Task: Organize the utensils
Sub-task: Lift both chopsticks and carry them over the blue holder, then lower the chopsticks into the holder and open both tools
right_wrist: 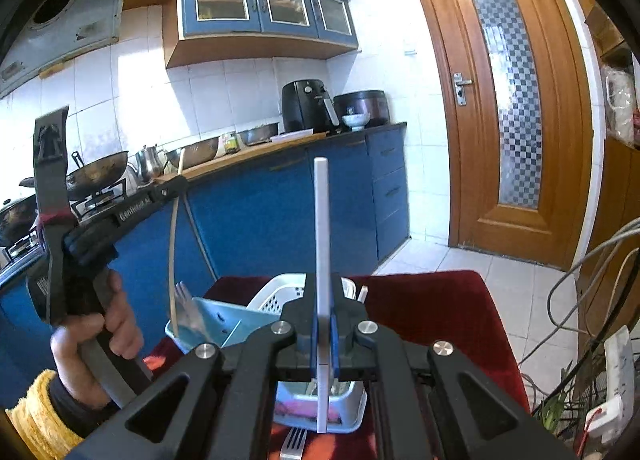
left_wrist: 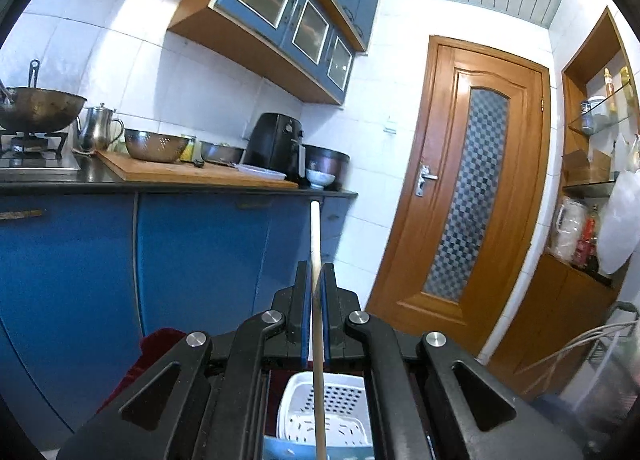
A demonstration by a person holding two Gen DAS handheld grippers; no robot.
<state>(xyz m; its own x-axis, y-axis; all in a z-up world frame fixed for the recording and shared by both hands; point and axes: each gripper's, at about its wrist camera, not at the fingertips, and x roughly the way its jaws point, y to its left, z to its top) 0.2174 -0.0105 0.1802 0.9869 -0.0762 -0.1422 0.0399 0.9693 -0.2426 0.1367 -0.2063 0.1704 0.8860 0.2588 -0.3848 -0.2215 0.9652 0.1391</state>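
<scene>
My left gripper (left_wrist: 316, 276) is shut on a pale wooden chopstick (left_wrist: 315, 236) held upright; its lower end hangs over a white perforated basket (left_wrist: 336, 400) and a blue holder (left_wrist: 288, 452). In the right wrist view the left gripper (right_wrist: 170, 190) holds that chopstick (right_wrist: 173, 260) above the blue holder (right_wrist: 224, 324), which has a fork (right_wrist: 186, 300) in it. My right gripper (right_wrist: 323, 316) is shut on a flat grey utensil handle (right_wrist: 322, 228) held upright over the white basket (right_wrist: 276, 296). Another fork (right_wrist: 294, 442) lies on the red cloth.
A red cloth (right_wrist: 432, 308) covers the table under the baskets. Blue kitchen cabinets (right_wrist: 280, 212) with pots, bowls and an air fryer (right_wrist: 306, 104) stand behind. A wooden door (right_wrist: 516, 100) is to the right. Cables and a power strip (right_wrist: 612, 380) lie at the right.
</scene>
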